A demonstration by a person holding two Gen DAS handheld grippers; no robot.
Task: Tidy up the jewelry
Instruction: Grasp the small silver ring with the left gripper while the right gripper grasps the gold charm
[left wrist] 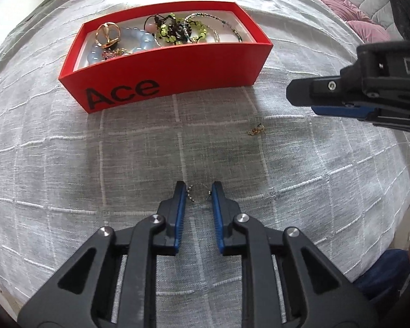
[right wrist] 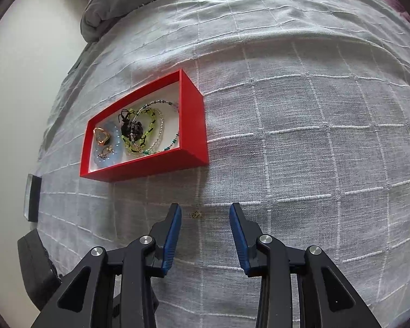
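Left gripper (left wrist: pixel 196 188) fingers straddling ball chain (left wrist: pixel 198 192) lying crosswise

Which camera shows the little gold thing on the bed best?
The left wrist view: the small gold piece lies unobstructed on the bedspread. In the right wrist view it is tinier, lying just beyond the fingertips.

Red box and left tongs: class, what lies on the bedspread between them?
In the left wrist view, only bare grey bedspread separates the red box from the left tongs; a small gold earring sits off to the right.
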